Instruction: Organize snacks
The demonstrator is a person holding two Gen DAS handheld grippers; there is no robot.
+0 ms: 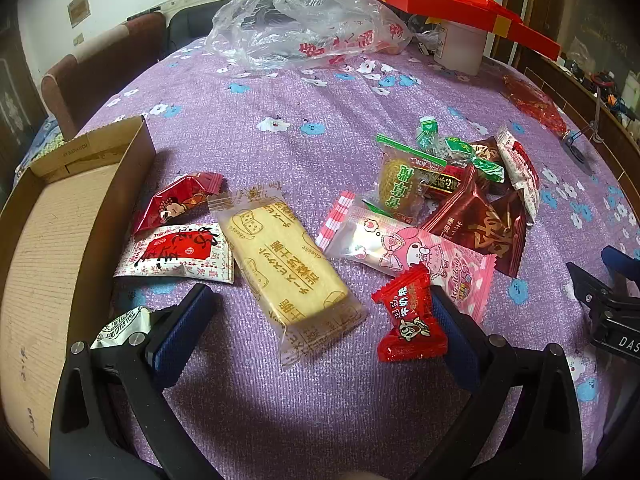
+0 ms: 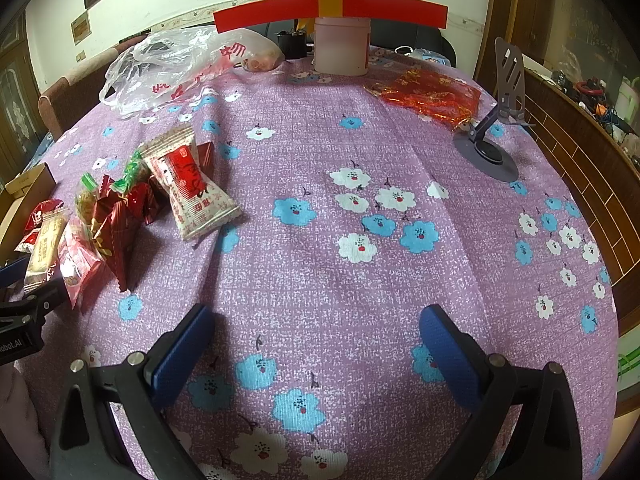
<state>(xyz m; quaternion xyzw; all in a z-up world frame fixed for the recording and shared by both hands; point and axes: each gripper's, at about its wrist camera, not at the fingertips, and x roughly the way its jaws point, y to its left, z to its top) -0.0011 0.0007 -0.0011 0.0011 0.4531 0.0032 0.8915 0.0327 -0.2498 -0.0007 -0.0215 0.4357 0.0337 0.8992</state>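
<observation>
Snacks lie scattered on the purple flowered tablecloth [image 1: 320, 120], and the cardboard box [image 1: 48, 248] waiting at my nine o'clock is, I judge, where they belong; nothing shows inside it yet. My left gripper [image 1: 320, 320] hangs low with its jaws spread wide and empty, and between them lies the cheese biscuit pack [image 1: 284, 268], running from eleven o'clock down toward five. I read that straddle as lining up a pinch across its narrow sides. A small red candy [image 1: 410, 320] sits touching my right finger at three o'clock, close enough to get nudged. The pink cartoon packet [image 1: 408, 252] and a heap of brown and green wrappers [image 1: 460, 184] lie at one to two o'clock. My right gripper [image 2: 316, 344] is likewise released, holding nothing, over bare cloth, with the white-and-red pouch [image 2: 188, 188] at ten o'clock, so it keeps clear of the left's work.
</observation>
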